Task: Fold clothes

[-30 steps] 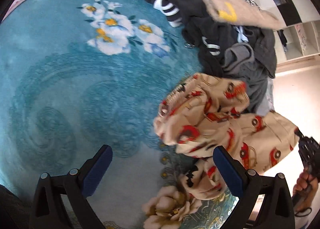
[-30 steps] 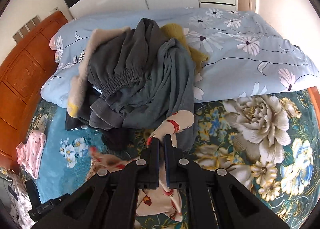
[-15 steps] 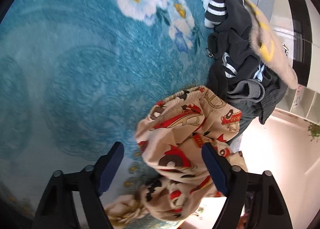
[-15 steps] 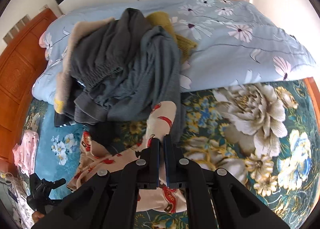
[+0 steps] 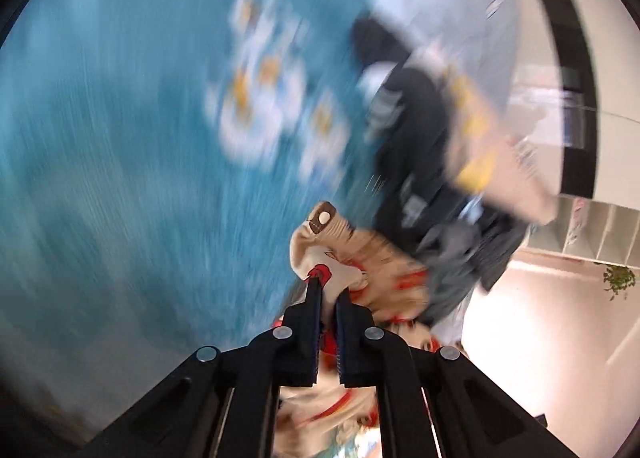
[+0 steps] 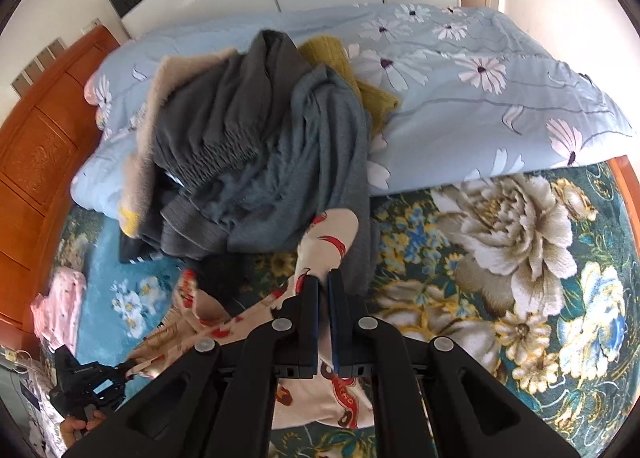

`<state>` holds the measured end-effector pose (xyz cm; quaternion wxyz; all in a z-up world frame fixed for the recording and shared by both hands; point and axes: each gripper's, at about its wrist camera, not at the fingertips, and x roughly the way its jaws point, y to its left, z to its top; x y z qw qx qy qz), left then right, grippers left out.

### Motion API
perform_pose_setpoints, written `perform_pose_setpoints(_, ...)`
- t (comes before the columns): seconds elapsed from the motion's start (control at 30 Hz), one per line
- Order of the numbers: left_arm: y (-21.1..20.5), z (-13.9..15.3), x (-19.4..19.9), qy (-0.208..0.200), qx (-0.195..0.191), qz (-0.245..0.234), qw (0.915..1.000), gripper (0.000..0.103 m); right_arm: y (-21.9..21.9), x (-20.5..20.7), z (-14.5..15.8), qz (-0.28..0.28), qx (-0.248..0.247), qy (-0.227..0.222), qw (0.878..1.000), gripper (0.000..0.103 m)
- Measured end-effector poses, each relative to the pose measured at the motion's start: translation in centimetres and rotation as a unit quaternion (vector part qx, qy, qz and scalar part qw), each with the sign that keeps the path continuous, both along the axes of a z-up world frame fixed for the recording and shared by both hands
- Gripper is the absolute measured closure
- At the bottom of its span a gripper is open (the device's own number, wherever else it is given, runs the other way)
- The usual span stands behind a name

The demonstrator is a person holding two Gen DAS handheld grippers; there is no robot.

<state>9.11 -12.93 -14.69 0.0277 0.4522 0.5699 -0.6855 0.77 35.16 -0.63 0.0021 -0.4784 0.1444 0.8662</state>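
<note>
**Both grippers clamped on the cream garment, ready to lift and spread**

Nearest the left wrist camera, the left gripper point(image 5: 328, 292) has its jaws pinched narrow on a bunched edge of the cream cartoon-print garment point(image 5: 340, 254), whose cloth rises between the blue pads. The right gripper point(image 6: 323, 290) likewise pinches another end of the same garment point(image 6: 332, 234), which trails leftward across the floral bedspread point(image 6: 520, 258). Just behind it lies the heap of unfolded clothes point(image 6: 260, 162), dark grey trousers and a grey-blue top, leaning on the pale blue quilt point(image 6: 500, 106).

The step in hand looks like picking out one piece. Next, probably, both hands draw apart to pull it clear of the heap and lay it flat on open bedspread, without dragging the grey-blue top along.
</note>
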Motion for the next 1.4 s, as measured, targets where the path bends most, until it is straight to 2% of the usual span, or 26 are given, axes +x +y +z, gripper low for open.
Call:
perform_pose_setpoints(0.1, -4.0, 3.9, 1.4, 0.043, -0.042, 0.031, 0.9977, 0.097, 0.1, 0.0, 2.3, -0.010, -0.021, 0.039, 0.999, 0.099)
perform_pose_setpoints(0.2, -7.4, 5.7, 3.5, 0.058, -0.078, 0.060, 0.9935, 0.097, -0.1, 0.8, 3.8, -0.016, -0.016, 0.069, 0.997, 0.099)
perform_pose_setpoints(0.3, -9.9, 3.9, 5.6, 0.024, -0.081, 0.087, 0.9926, 0.097, 0.7, 1.3, 2.6, -0.034, 0.004, 0.056, 0.998, 0.099)
perform_pose_setpoints(0.37, -10.1, 1.5, 6.7, -0.004, -0.068, 0.096, 0.9931, 0.097, 2.1, 1.9, -0.3, -0.064, 0.008, 0.016, 0.998, 0.099)
perform_pose_setpoints(0.43, -10.1, -0.7, 7.9, -0.026, -0.056, 0.103, 0.9928, 0.097, 2.7, 2.6, -3.1, -0.086, -0.013, -0.023, 0.996, 0.099)
perform_pose_setpoints(0.53, -9.6, -2.7, 9.4, -0.036, -0.046, 0.106, 0.9926, 0.097, 2.8, 3.5, -7.0, -0.103, -0.051, -0.074, 0.991, 0.099)
perform_pose_setpoints(0.63, -9.0, -3.3, 9.7, -0.031, -0.052, 0.102, 0.9930, 0.097, -1.0, 3.0, -8.7, -0.058, -0.074, -0.091, 0.991, 0.099)
perform_pose_setpoints(0.73, -9.4, -3.1, 10.3, -0.008, -0.055, 0.104, 0.9931, 0.097, -6.2, 1.1, -10.3, -0.007, -0.079, -0.112, 0.991, 0.098)
perform_pose_setpoints(0.83, -9.7, -3.2, 10.7, -0.002, -0.072, 0.097, 0.9927, 0.097, -10.3, -0.8, -12.8, 0.007, -0.101, -0.132, 0.986, 0.089)
perform_pose_setpoints(0.9, -9.6, -3.6, 10.5, -0.006, -0.079, 0.095, 0.9924, 0.097, -12.5, -2.2, -14.4, 0.008, -0.118, -0.150, 0.982, 0.076)
perform_pose_setpoints(0.97, -9.7, -3.9, 10.6, -0.008, -0.075, 0.098, 0.9923, 0.097, -14.7, -3.6, -15.8, 0.010, -0.131, -0.163, 0.978, 0.075)
perform_pose_setpoints(1.07, -9.8, -4.3, 10.9, -0.004, -0.063, 0.108, 0.9921, 0.097, -17.3, -6.0, -17.1, 0.006, -0.104, -0.181, 0.978, 0.070)
perform_pose_setpoints(1.23, -9.8, -4.4, 11.0, -0.007, -0.065, 0.109, 0.9919, 0.096, -20.3, -9.0, -18.7, 0.015, -0.017, -0.210, 0.978, 0.068)
perform_pose_setpoints(1.33, -9.9, -4.5, 10.9, -0.009, -0.065, 0.108, 0.9920, 0.096, -20.5, -9.3, -19.4, 0.005, 0.016, -0.226, 0.974, 0.071)
perform_pose_setpoints(1.4, -9.9, -4.6, 10.9, -0.009, -0.062, 0.109, 0.9921, 0.096, -19.9, -8.9, -19.1, -0.010, 0.025, -0.224, 0.974, 0.100)
